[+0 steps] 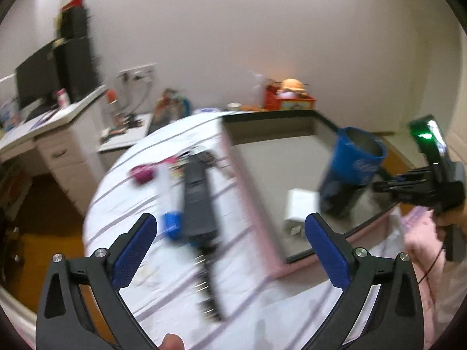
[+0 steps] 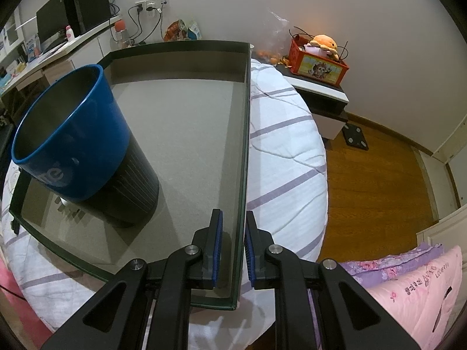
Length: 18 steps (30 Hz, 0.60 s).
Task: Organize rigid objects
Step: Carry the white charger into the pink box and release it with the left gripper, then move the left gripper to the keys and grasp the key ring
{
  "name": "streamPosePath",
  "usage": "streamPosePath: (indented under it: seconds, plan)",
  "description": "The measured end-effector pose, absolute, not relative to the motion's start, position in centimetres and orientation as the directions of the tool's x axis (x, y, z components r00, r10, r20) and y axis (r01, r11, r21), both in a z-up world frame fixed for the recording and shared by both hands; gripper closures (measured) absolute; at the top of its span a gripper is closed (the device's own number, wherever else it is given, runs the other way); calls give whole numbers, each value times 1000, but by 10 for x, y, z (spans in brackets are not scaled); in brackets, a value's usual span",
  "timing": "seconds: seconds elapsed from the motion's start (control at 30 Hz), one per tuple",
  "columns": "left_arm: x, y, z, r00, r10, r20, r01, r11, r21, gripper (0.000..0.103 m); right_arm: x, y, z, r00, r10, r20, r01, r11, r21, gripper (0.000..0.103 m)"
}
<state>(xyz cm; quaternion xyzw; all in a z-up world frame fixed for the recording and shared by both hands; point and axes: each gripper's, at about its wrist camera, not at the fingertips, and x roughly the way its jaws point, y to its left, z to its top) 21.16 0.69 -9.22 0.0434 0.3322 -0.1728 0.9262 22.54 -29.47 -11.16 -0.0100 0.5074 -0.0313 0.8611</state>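
Note:
A grey-bottomed tray with a dark rim lies on a striped white bed sheet. My right gripper is shut on the tray's right wall. Inside, a blue and black cup leans over something small and white. In the left wrist view, blurred, my left gripper hangs wide open and empty above the sheet, left of the tray. Below it lie a long dark grey tool, a white tube with a blue cap and a magenta object. The cup, a white box and my right gripper show there too.
A desk with a monitor stands at the back left. A nightstand carries a red box with a plush toy. A pink quilt lies at the near right, beside wooden floor with a black scale.

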Motion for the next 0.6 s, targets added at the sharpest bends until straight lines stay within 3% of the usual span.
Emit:
streamPosePath:
  seconds: [0.23,0.6]
  plan:
    - [213,43,-119,703,-189,-686,238,971,-24,1,226,-295,-112,478,-69,-876,46,998,-53,88]
    - [210,16,-164,620,-194,-760,289,957,-9,1,229,-292,-111,464,-82,-882,49,997,-67,88]
